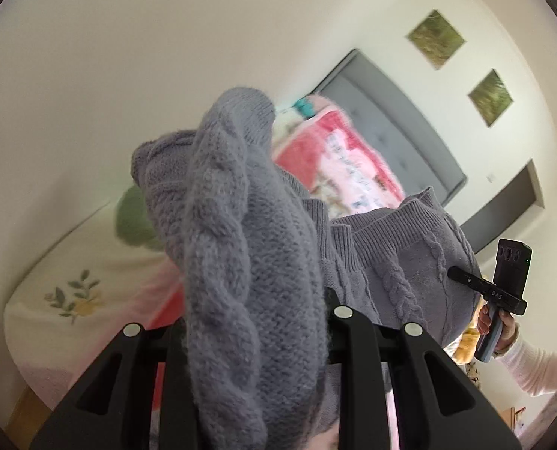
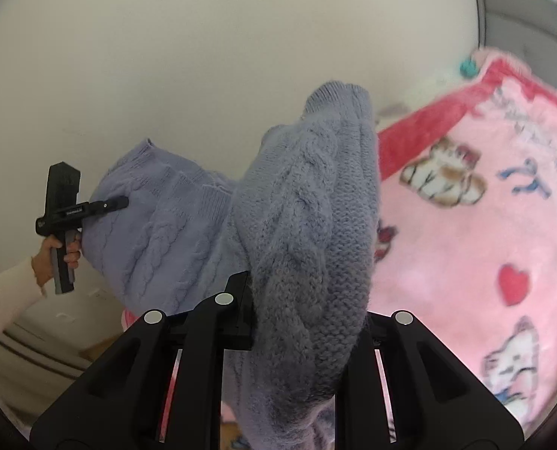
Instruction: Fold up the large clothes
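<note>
A grey-lilac cable-knit sweater (image 1: 248, 262) is held up in the air between both grippers. My left gripper (image 1: 256, 322) is shut on a thick bunch of its knit, which bulges out between the fingers. My right gripper (image 2: 304, 311) is shut on another bunch of the sweater (image 2: 308, 232). The rest of the sweater hangs between them. The right gripper also shows in the left wrist view (image 1: 462, 275), touching the sweater. The left gripper shows in the right wrist view (image 2: 117, 202) at the sweater's far edge.
A bed with a pink cat-print blanket (image 2: 485, 225) lies below and behind the sweater. A grey headboard (image 1: 398, 131) stands against the white wall, with two green pictures (image 1: 436, 37) beside it. A cream floral sheet (image 1: 72, 300) and a green cushion (image 1: 132, 217) lie at the left.
</note>
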